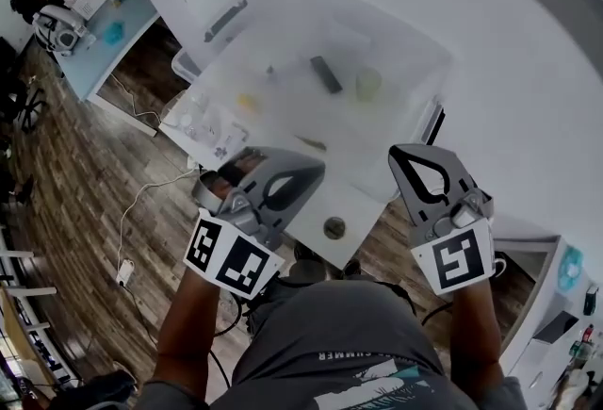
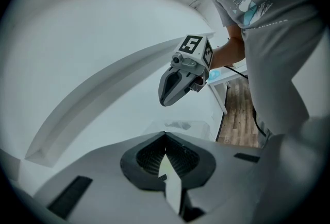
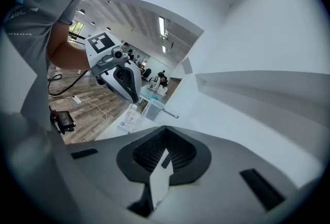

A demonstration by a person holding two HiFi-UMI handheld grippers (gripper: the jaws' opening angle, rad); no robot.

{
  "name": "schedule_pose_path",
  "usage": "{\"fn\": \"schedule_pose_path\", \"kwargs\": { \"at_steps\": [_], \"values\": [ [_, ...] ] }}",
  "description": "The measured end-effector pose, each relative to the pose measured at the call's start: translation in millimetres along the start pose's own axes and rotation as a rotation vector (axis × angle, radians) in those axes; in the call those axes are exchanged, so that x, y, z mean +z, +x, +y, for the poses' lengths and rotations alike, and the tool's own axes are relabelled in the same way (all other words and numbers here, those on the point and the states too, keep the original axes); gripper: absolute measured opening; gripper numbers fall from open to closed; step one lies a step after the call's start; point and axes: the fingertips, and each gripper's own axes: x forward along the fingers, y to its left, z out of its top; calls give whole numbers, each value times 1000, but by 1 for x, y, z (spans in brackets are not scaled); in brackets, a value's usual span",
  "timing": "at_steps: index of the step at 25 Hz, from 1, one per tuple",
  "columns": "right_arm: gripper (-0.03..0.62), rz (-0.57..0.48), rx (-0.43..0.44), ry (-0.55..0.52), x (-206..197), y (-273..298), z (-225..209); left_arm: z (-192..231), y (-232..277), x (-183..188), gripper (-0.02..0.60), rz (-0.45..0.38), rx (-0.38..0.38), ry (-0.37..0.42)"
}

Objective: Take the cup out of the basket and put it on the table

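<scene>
The head view is washed out over the white table (image 1: 377, 201). On it lies a faint, pale translucent basket (image 1: 283, 31) with a dark handle (image 1: 224, 20). Inside its outline are a pale green round thing (image 1: 367, 83) that may be the cup, a dark bar (image 1: 326, 74) and a yellow spot (image 1: 248, 102). My left gripper (image 1: 316, 165) and right gripper (image 1: 400, 152) hover over the table's near edge, both shut and empty. Each shows in the other's view: the right gripper (image 2: 164, 100), the left gripper (image 3: 135, 97).
A dark round disc (image 1: 334, 228) sits near the table's front edge. Small bottles and a card (image 1: 209, 127) stand at the table's left end. A cable and power strip (image 1: 124, 271) lie on the wood floor. Another desk (image 1: 108, 36) stands at the far left.
</scene>
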Motion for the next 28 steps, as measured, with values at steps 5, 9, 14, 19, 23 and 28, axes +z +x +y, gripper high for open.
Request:
{"fn": "schedule_pose_path", "kwargs": {
  "at_steps": [5,9,14,19,23,28],
  "values": [
    [12,43,-30,4,1,26,-6,12,2,-20,9,-37,-29,-3],
    [12,69,-40,14,-6,43,-13,15,5,-34,9,-47,-45,-26],
    [12,106,-13,23,-25,69,-30,28,16,-47,9,-29,-39,-40],
    [12,141,48,32,-50,103,-45,38,25,-56,9,-5,-6,-80],
    [12,194,89,53,-80,137,-66,50,34,-66,9,23,17,-106],
    [12,302,176,61,-128,184,-81,60,42,-79,9,49,54,-158]
  ]
}}
